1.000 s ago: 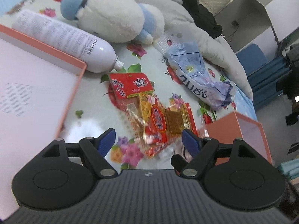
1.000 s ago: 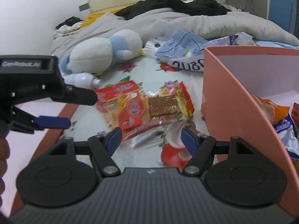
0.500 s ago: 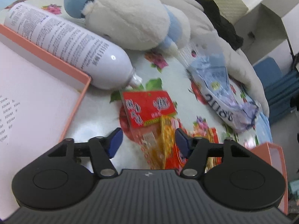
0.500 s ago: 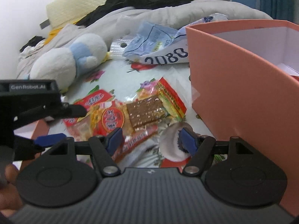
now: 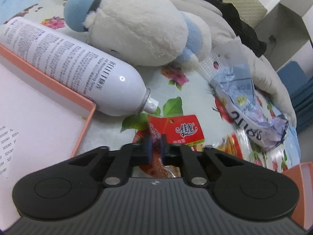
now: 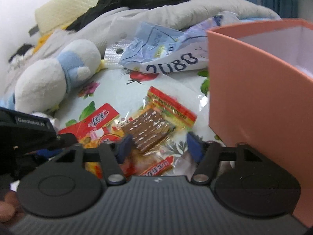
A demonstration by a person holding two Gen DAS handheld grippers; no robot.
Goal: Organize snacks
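L gripper (image 5: 155, 144) now clamped on red snack pack (image 5: 182, 130); open 1 s ago.

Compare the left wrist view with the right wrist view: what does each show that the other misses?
Left wrist only: the white spray bottle lying against the flat peach lid, and the left claw shut on the red snack packet.

Right wrist only: the tall peach box, the brown snack packet between the right claw's open jaws, which have just been closing, and the pads clear of it.

Both: the plush toy, the crumpled blue bag, the floral cloth.
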